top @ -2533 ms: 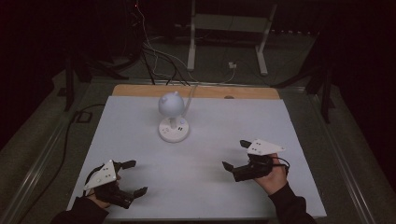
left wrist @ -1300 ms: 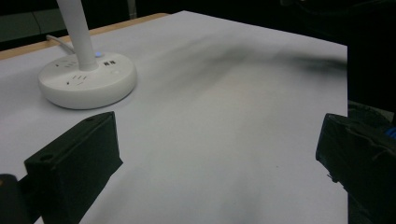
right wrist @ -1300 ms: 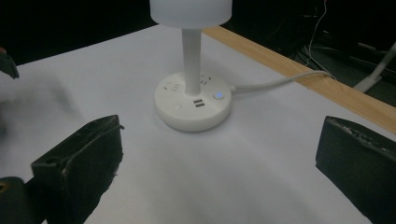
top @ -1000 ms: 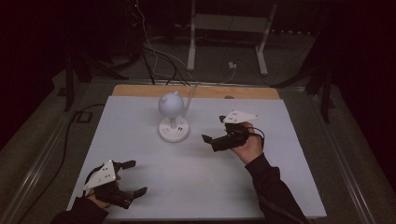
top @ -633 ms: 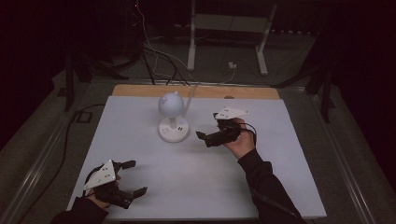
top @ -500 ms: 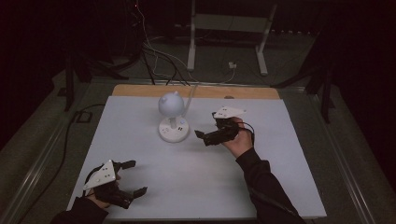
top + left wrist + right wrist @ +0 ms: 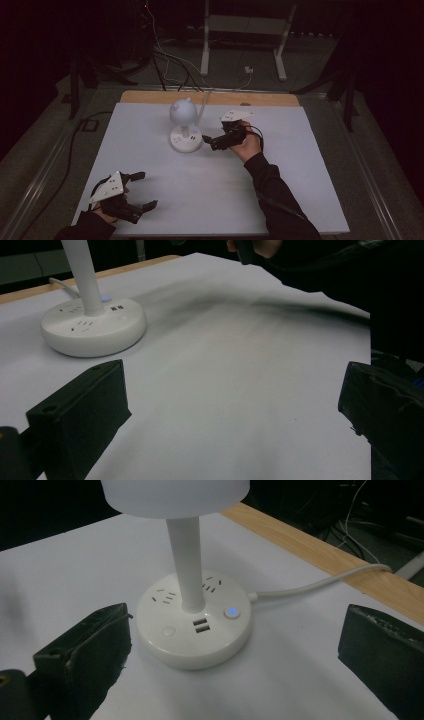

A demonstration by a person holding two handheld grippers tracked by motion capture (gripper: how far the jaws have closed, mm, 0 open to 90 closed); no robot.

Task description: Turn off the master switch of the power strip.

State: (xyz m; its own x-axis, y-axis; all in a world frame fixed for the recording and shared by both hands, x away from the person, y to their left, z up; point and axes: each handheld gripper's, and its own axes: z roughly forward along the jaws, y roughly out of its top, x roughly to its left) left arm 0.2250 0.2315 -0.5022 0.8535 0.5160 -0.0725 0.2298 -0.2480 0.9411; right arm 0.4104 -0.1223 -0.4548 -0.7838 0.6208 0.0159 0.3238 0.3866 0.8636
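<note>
Right gripper [image 7: 209,141] jaws apart, just beside lamp base [image 7: 192,625]; left gripper [image 7: 140,190] apart

No readable text, label or number anywhere.

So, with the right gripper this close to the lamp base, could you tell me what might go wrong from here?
1. The right gripper is open beside the lamp base; a jaw could shove the base instead of reaching the lit button, and the tall stem may tip.
2. The buttons sit close to the USB ports, so a wide jaw might press the wrong spot.
3. The white cord trails off the table edge and could snag.
</note>
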